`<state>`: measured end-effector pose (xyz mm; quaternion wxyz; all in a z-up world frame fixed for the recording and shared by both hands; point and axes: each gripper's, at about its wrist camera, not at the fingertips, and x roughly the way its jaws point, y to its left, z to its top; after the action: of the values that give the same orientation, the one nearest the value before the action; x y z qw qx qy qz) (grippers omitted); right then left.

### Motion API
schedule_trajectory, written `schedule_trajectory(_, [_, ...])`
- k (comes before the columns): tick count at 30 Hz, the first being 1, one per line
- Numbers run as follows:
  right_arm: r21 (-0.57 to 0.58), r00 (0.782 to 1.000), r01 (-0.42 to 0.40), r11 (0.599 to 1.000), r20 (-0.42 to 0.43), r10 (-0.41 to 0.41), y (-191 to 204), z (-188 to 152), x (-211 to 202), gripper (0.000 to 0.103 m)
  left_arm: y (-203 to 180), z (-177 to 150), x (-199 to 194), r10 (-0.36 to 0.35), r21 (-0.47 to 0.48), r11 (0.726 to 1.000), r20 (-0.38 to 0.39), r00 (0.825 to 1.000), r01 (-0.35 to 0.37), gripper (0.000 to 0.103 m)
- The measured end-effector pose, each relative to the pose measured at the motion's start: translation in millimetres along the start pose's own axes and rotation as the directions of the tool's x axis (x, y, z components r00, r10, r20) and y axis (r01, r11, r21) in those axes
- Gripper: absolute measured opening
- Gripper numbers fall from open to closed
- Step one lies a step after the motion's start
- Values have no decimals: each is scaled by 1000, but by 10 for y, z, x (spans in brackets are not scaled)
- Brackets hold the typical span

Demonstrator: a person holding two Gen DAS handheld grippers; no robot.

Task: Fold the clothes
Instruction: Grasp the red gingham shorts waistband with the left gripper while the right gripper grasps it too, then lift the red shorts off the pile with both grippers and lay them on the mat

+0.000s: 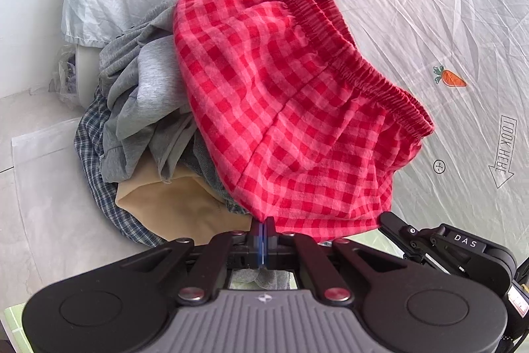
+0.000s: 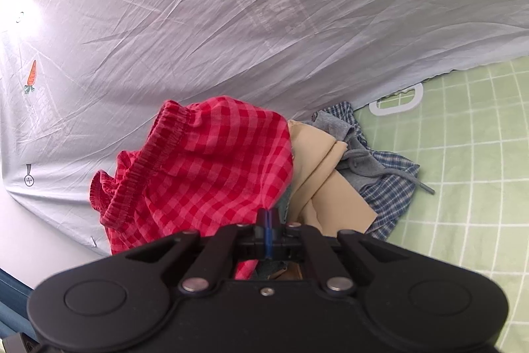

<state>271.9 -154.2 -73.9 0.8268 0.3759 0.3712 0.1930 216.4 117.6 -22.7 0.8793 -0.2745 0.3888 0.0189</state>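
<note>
Both grippers point(image 1: 263, 229) point(image 2: 268, 220) pinch red checked shorts point(image 1: 281, 95), waistband farthest.

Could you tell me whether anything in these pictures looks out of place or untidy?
Nothing is damaged. The unfolded pile of grey, beige and blue-checked garments lies jumbled at the sheet's edge, and the red gingham shorts are bunched, pinched by both the left gripper and right gripper.

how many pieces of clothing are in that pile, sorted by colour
Red check: 1, the red checked shorts, pinched by the left gripper and right gripper
Grey: at least 1, the grey garments; folds hide whether there are more
Tan: 1, the tan garment
Blue plaid: 1, the blue plaid garment
Total: at least 4 visible
</note>
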Motion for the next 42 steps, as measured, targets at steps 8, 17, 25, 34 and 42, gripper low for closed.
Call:
schedule_trajectory(8, [-33, 994, 103, 994, 41, -102, -129, -135, -224, 0, -175, -190, -13, -28, 86, 996, -27, 999, 31, 0])
schedule_trajectory(17, [-76, 951, 263, 962, 185, -246, -424, -238, -1033, 0, -620, -675, -231, -3, 283, 959, -1, 1000, 3, 0])
schedule_trajectory(25, [68, 946, 270, 961, 169, -277, -932, -445, -1579, 0, -662, -1006, -332, 2, 254, 967, -39, 999, 8, 0])
schedule_trajectory(34, [111, 966, 241, 964, 65, -250, -934, -699, -1144, 1, -317, -1212, -194, 35, 221, 975, -150, 988, -1, 0])
schedule_trajectory(42, [118, 952, 308, 944, -38, -305, -1000, -718, -552, 24, 66, -1085, 74, 72, 150, 988, -208, 975, -41, 0])
